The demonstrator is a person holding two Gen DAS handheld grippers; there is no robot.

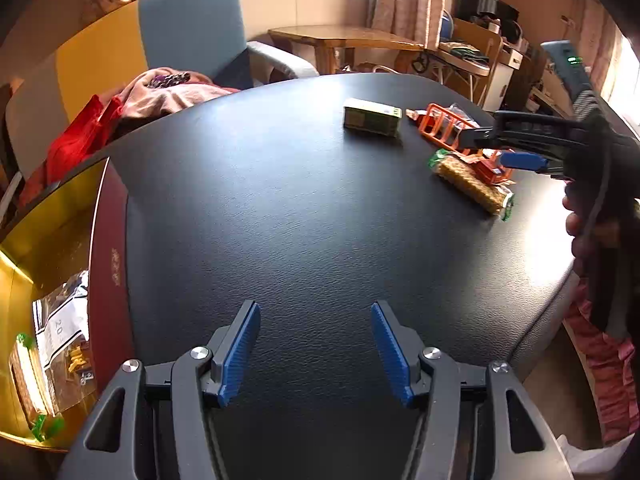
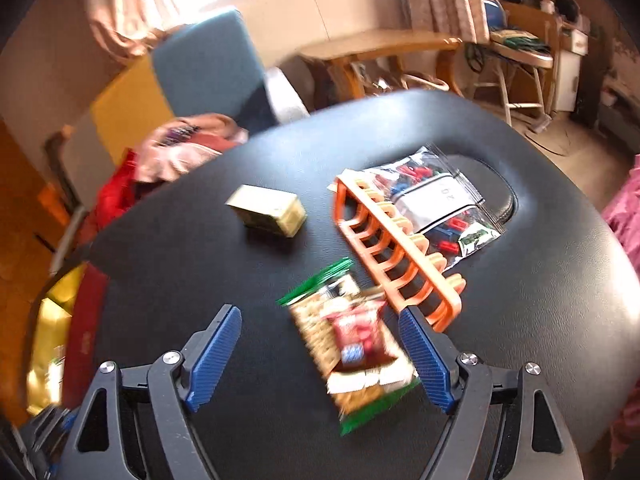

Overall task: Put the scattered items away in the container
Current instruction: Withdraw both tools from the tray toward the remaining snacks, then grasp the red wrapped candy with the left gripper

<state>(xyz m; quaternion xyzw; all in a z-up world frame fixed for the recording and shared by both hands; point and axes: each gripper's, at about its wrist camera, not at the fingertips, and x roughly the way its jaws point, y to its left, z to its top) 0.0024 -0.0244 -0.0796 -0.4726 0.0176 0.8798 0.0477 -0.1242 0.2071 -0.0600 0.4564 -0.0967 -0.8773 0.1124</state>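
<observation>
On the black table [image 1: 312,208] lie a green-ended cracker pack [image 2: 352,344] with a small red snack packet [image 2: 360,336] on top, an orange plastic rack [image 2: 396,248], a clear zip bag of small coloured parts [image 2: 436,204] and a yellow-green box [image 2: 268,210]. My right gripper [image 2: 320,344] is open, hovering with the cracker pack between its fingers; it also shows in the left wrist view [image 1: 492,148]. My left gripper [image 1: 314,344] is open and empty over bare table. The gold-lined red container [image 1: 44,248] at the left holds a cracker pack [image 1: 28,388] and a zip bag [image 1: 64,332].
A blue chair [image 1: 192,28] with pink and red cloth [image 1: 152,92] stands behind the table. A wooden table [image 1: 344,38] and cluttered shelves stand further back. Pink cloth [image 1: 608,364] hangs by the table's right edge.
</observation>
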